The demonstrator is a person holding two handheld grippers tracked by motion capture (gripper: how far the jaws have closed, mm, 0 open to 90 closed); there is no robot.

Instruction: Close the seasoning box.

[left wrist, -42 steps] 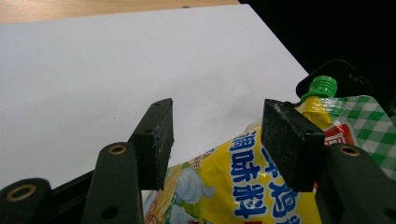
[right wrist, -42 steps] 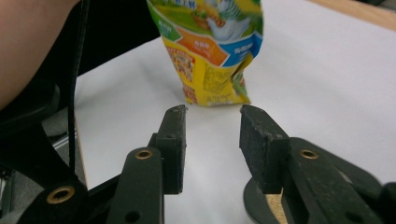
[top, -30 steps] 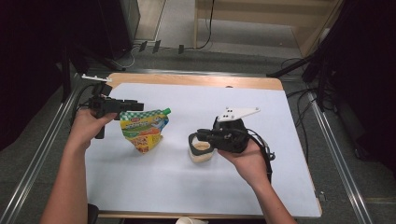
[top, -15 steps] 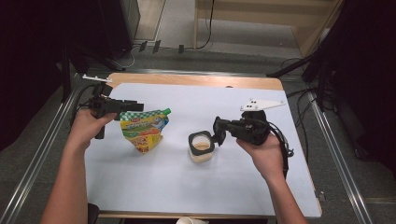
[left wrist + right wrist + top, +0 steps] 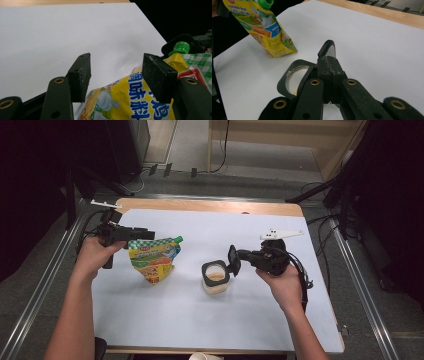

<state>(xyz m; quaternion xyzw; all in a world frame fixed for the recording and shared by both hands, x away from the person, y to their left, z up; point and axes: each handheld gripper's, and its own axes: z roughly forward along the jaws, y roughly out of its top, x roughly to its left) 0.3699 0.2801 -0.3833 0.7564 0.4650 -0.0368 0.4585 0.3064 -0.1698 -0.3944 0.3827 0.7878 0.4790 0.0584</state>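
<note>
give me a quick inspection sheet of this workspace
surface: white sheet on a wooden table, no spills seen
job's things: yellow spout pouch with green cap, upright; open jar with pale contents, its black flip lid raised
clutter: a cup rim at the near table edge
grippers: left gripper jaws apart astride the pouch top, pads not seen pressing; right gripper shut on the flip lid
cables: black cable trails from the right gripper; more cables on the floor beyond the table
surroundings: metal rails beside the table, dark equipment at both sides
</note>
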